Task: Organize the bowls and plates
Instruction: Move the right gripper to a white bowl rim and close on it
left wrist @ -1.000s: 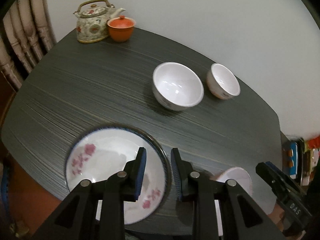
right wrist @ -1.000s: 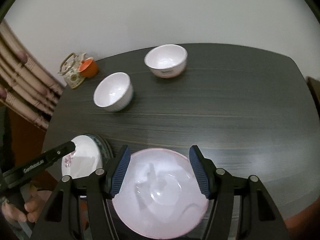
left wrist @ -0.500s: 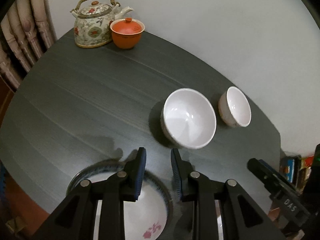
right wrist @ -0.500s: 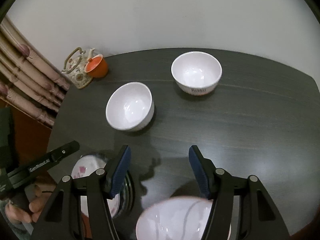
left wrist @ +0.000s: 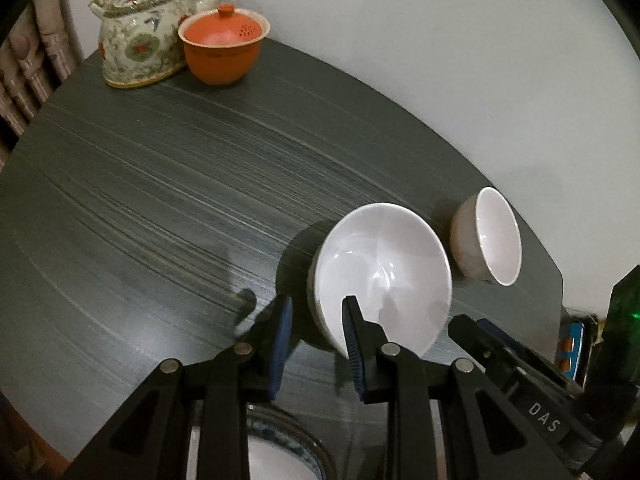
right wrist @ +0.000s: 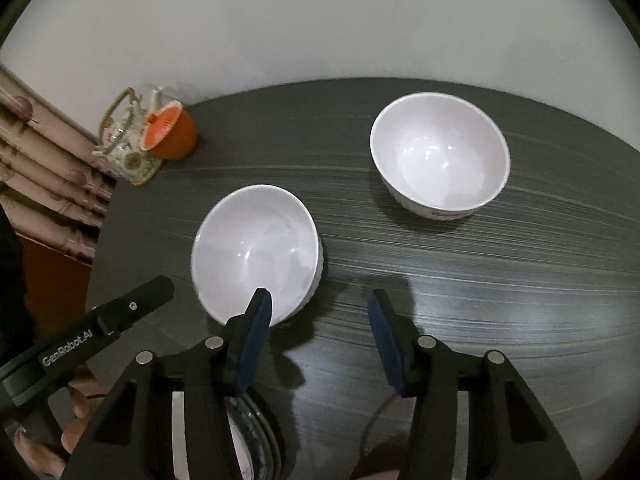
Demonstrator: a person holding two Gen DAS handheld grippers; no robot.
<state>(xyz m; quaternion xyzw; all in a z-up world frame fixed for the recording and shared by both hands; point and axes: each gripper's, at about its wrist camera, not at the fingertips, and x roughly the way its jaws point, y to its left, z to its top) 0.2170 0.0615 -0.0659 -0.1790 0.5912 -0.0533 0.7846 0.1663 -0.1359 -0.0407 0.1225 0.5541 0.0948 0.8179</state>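
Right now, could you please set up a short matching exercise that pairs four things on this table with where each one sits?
Things:
1. teapot
2. orange cup
3. near bowl
4. far bowl

Places:
A. alone toward the right of the table, nearest the wall
B. back left corner, hard against the curtain side
C. just ahead of both tongs
D. beside the teapot, lid on

Pairs: 1-B, 2-D, 3-C, 4-A
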